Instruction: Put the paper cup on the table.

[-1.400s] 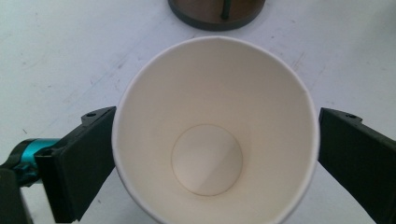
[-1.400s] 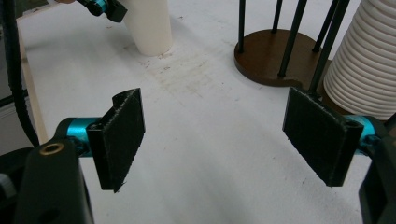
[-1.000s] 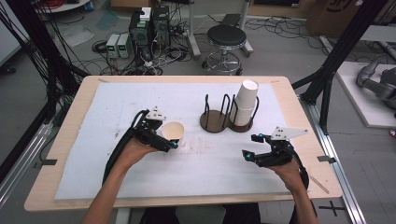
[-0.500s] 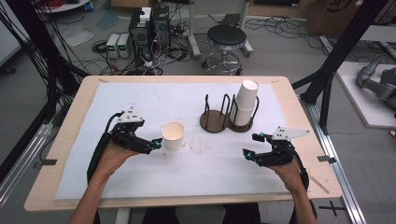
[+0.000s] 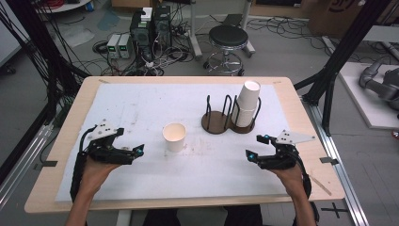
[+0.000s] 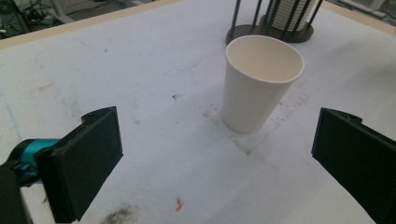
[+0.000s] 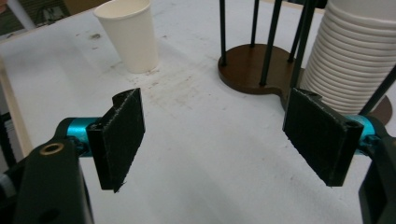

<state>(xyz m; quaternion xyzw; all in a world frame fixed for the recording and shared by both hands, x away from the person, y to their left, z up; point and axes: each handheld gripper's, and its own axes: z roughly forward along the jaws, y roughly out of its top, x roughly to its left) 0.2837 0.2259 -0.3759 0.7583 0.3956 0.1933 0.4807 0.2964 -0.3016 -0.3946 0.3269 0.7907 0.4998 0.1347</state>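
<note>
A single white paper cup [image 5: 174, 137] stands upright and empty on the white mat, near the middle of the table. My left gripper [image 5: 136, 152] is open, a hand's width to the cup's left, its jaws spread wide with nothing between them. From the left gripper view the cup [image 6: 260, 83] stands ahead of the jaws, apart from them. My right gripper [image 5: 254, 148] rests open at the right front of the mat. A brown two-slot cup holder [image 5: 228, 121] with dark wire posts stands behind, its right slot holding a stack of white cups [image 5: 246, 104].
The white mat [image 5: 141, 103] covers most of the wooden table. In the right gripper view, the holder's base [image 7: 252, 67] and the cup stack [image 7: 355, 56] lie close ahead. Beyond the far edge are a black stool [image 5: 228, 37], electronics and cables on the floor.
My left gripper has let go of the single cup and drawn back to the left, away from it. The cup stays standing where it was. The right gripper has not moved.
</note>
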